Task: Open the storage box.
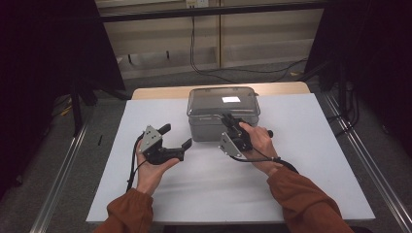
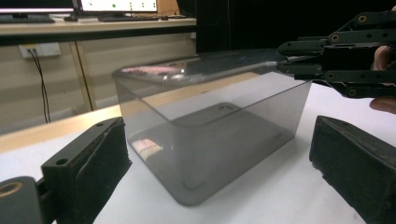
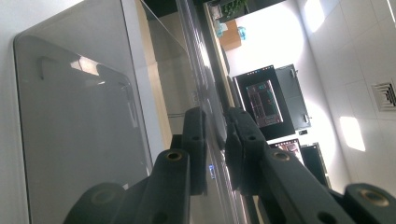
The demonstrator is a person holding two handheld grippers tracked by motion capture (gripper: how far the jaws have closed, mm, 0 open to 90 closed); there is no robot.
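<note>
now, high view: smoky clear box [image 1: 223,112] is sitting on the white table [image 1: 301,160]; right gripper [image 1: 228,120] is clamping its lid edge
left gripper view: left gripper [image 2: 224,172] is gaping wide, box between and beyond its jaws
right gripper view: jaws are pinching the lid [image 3: 198,56]

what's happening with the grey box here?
A person works a gripper in each hand at a white table. The right gripper is shut on the near edge of the lid of a smoky see-through box; the left gripper view shows the lid's rim pinched between its jaws. The left gripper is open, hanging off to the box's left, touching nothing.
</note>
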